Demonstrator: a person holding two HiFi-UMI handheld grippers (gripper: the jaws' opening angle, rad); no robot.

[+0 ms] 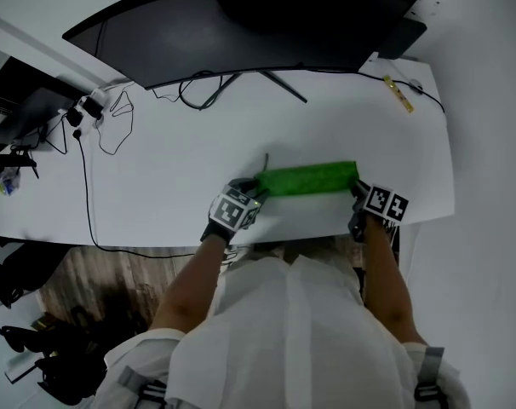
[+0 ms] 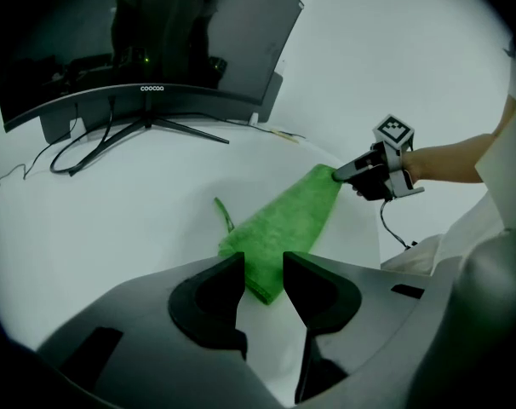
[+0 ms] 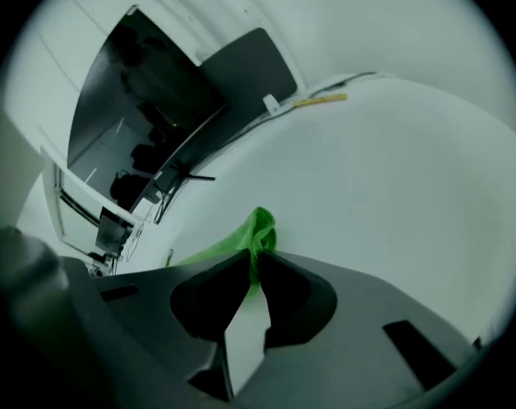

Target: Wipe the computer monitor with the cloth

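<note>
Over the desk (image 1: pixel 198 169), right gripper (image 3: pixel 252 267) fingers pinch the cloth (image 1: pixel 309 179); left gripper (image 2: pixel 263 264) fingers spread.

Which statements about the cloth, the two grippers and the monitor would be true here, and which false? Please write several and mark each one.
1. The cloth is green. True.
2. The right gripper has its jaws closed on one end of the cloth. True.
3. The cloth is pressed against the monitor. False: it is near the front edge of the table, well apart from the monitor.
4. The monitor is lit and shows a picture. False: its screen is dark.
5. The left gripper has its jaws tightly together. False: they stand apart, with the other end of the cloth at their tips.
</note>
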